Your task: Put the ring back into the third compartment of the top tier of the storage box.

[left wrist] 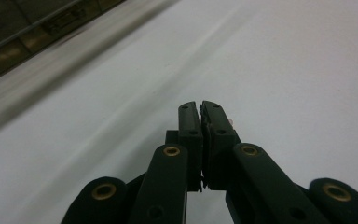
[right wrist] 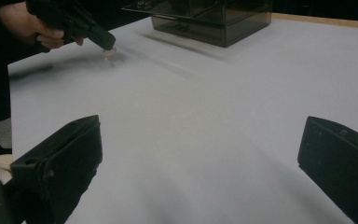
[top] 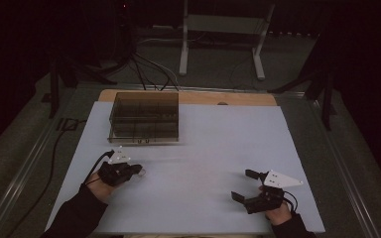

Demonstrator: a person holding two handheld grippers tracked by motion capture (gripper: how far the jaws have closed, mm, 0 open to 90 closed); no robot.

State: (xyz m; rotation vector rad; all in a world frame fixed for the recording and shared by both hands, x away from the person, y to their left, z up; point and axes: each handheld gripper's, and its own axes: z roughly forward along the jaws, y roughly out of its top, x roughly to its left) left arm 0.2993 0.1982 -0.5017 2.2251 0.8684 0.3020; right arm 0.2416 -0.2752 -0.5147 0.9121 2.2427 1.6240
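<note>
My left gripper [top: 140, 170] lies low on the white mat [top: 203, 144] at the near left, pointing right. Its jaws are shut [left wrist: 200, 105], and a small clear piece [left wrist: 232, 122] peeks out beside one pad. In the right gripper view that gripper [right wrist: 105, 43] tilts down, with the clear piece [right wrist: 108, 50] at its tip touching the mat. My right gripper [top: 243, 184] rests at the near right with its jaws wide open [right wrist: 200, 140] and nothing between them. A smoky transparent compartment box [top: 144, 116] stands at the back left of the mat.
The box [right wrist: 209, 18] lies beyond the left gripper [left wrist: 28, 32]. A wooden table edge [top: 248, 98] shows behind the mat. Cables [top: 149, 69] and a white stand [top: 221, 44] are on the floor beyond the table.
</note>
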